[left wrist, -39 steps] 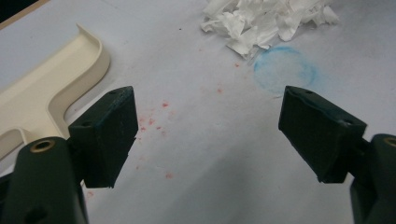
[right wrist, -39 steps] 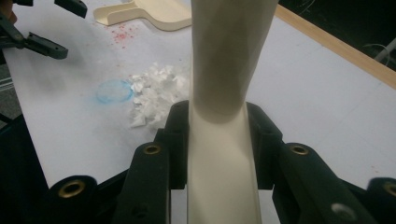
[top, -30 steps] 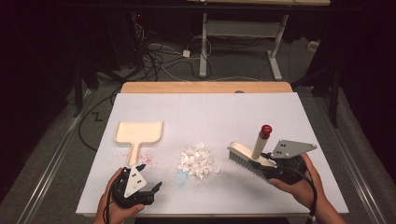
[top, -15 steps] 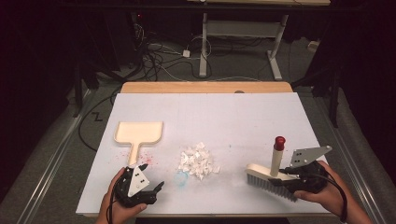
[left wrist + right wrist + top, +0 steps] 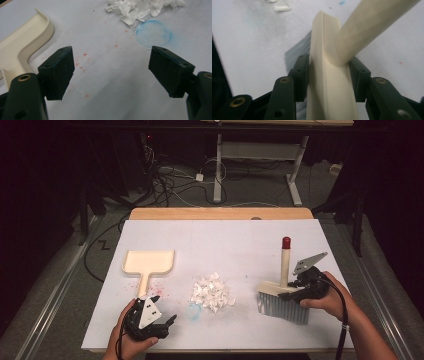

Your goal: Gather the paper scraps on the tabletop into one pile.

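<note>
Dustpan (image 5: 149, 262) lies on table (image 5: 225, 240), left part, handle toward near edge. Paper scraps (image 5: 212, 292) in middle, a bit toward near edge, right of dustpan handle. Brush (image 5: 283, 299) stands near right edge, right of scraps, handle up. Left hand-held gripper (image 5: 165, 317) at near-left corner, just before dustpan handle; right hand-held gripper (image 5: 291, 292) at brush.

Paper scraps (image 5: 211, 293) lie between brush (image 5: 282, 299) and dustpan (image 5: 148, 264).

high view: above the near edge, looking forward and down over the whole surface (image 5: 220, 240) | left gripper view: low, close, along its fingers (image 5: 58, 72); shares paper scraps (image 5: 140, 10) with high view | right gripper view: very close on brush (image 5: 329, 82)
</note>
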A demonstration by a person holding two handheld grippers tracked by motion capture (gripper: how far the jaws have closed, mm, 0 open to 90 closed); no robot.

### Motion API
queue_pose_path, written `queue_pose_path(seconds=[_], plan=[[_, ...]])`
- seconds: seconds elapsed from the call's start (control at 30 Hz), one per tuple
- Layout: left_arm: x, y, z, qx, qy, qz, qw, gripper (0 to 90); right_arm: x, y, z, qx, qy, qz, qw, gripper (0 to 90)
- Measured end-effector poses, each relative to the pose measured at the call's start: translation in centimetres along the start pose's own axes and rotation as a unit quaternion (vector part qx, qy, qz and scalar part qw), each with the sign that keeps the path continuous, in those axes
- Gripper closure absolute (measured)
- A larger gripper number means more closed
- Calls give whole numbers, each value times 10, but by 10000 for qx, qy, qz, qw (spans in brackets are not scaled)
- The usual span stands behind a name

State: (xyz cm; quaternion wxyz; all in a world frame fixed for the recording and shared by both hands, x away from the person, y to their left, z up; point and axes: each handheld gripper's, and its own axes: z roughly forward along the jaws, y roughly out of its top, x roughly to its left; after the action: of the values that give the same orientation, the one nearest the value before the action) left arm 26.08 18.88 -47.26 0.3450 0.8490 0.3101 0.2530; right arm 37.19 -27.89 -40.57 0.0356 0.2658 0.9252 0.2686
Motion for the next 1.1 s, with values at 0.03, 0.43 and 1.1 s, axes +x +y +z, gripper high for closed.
queue_pose_path(seconds=[0.03,0.43,1.1], plan=[[0,0,0,-13,-4,-8,10000,199,-2,3,3,53,-32,-46,10000,569],[-4,-1,-3,-16,-117,-65,9999,199,-24,23,16,27,-191,-469,9987,416],[-4,2,-6,-89,-90,-16,9999,197,-4,21,-1,-884,-1703,-411,9806,381]])
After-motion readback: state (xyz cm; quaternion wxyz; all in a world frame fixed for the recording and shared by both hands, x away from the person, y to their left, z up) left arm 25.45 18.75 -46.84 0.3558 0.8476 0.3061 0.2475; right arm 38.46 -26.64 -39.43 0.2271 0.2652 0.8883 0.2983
